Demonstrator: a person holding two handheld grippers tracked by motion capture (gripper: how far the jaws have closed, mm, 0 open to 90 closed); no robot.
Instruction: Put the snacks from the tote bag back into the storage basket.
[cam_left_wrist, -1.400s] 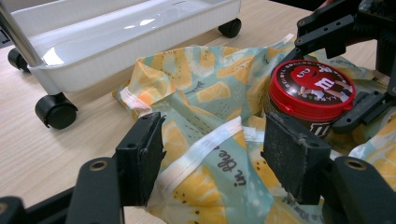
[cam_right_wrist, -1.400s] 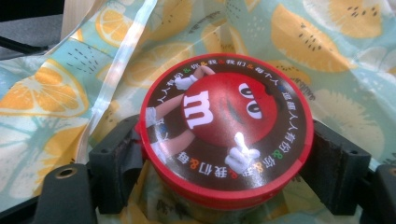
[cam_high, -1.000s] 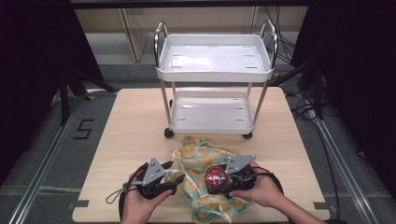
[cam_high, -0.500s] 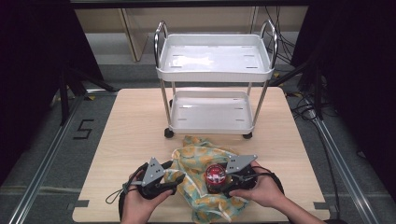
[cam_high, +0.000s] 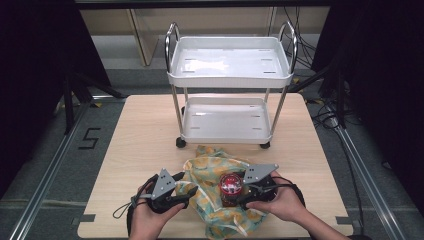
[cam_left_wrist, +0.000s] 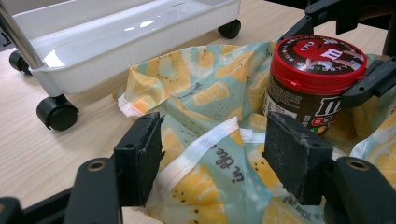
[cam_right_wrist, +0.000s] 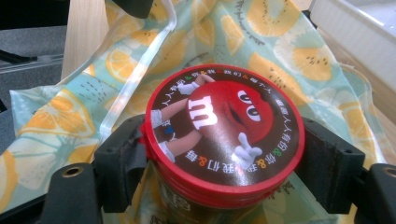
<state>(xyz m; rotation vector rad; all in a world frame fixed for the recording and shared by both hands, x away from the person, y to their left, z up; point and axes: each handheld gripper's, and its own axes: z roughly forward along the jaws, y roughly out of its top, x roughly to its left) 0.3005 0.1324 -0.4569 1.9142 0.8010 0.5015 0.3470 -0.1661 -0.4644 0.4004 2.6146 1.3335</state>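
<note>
The right claw (cam_right_wrist: 219, 168) is gripping the red-lidded candy jar (cam_right_wrist: 224, 135) just under its lid, one pad pressing on each side, so the jar is standing upright and steady in the middle of the lemon-print cloth bag (cam_high: 212, 192) at the near edge of the worktop (cam_high: 145, 135). Gripping that high is leaving the jar's body free to go down into the fabric. The left claw (cam_left_wrist: 215, 154) is sitting spread apart, its pads straddling a white-hemmed fold of the bag's rim without pinching it; it looks placed there to catch the hem and pull the mouth wide for the jar. Behind the bag the white two-tier cart (cam_high: 230, 75) is standing on its castors, both trays bare, probably waiting as the destination
</note>
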